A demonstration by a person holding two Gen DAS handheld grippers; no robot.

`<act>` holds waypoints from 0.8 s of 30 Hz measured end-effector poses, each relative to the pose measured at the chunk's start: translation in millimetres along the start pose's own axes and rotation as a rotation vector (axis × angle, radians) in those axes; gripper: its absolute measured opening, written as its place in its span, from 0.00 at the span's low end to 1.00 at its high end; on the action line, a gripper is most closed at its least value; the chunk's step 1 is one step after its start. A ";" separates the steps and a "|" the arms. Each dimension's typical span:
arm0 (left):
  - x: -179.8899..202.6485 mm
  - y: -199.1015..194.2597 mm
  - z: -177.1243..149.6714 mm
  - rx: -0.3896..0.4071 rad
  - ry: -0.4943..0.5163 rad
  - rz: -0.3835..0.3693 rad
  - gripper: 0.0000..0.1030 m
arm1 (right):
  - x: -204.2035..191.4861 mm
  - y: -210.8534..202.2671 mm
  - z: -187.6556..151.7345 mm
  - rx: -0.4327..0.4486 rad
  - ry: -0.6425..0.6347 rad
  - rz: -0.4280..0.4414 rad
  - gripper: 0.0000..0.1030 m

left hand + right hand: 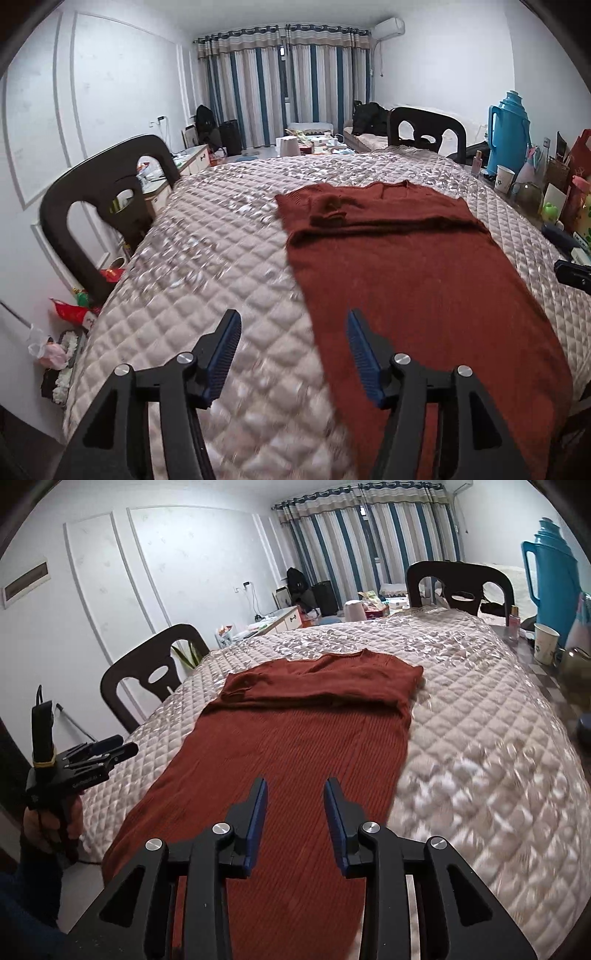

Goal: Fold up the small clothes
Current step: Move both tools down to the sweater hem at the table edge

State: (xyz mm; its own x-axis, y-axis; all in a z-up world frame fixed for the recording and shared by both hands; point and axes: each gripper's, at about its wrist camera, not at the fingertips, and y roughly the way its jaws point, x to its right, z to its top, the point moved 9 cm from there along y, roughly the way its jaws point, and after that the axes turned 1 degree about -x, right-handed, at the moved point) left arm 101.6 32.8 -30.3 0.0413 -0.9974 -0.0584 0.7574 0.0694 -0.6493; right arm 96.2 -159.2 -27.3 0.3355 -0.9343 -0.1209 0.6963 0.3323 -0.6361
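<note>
Right gripper: black frame, ribbed blue pads, jaws narrowly apart, empty, above the garment's near end.
Left gripper: jaws wide, empty, over the garment's left edge.
Garment: rust-red ribbed knit, lying flat lengthwise on the table, sleeves folded across its far end.
Table cover: beige quilted diamonds under glossy film.
Right view only: the hand holding the left gripper; small lettering there, unreadable.
Left view only: clutter beside the blue thermos.

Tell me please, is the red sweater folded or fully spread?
Partly folded: the red sweater has its sleeves laid across the chest, while its body lies long and flat on the quilted table cover.
</note>
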 end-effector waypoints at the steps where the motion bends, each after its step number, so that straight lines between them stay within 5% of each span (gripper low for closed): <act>1: -1.8 -4.2 -5.5 -0.001 -0.004 0.002 0.60 | -1.6 -3.6 -5.0 -0.001 0.002 -0.001 0.31; 15: 2.9 -38.8 -63.9 -0.028 -0.021 -0.032 0.62 | -7.2 -38.2 -75.3 -0.023 0.064 0.033 0.38; 24: 2.3 -68.9 -76.9 0.035 -0.053 -0.082 0.62 | -14.9 -51.9 -100.3 -0.034 0.054 0.062 0.39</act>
State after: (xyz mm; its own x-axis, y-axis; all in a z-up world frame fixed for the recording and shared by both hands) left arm -0.6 27.1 -44.0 0.0115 -0.9993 0.0345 0.7818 -0.0125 -0.6234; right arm -8.6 -175.5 -69.0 0.3425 -0.9177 -0.2011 0.6527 0.3864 -0.6517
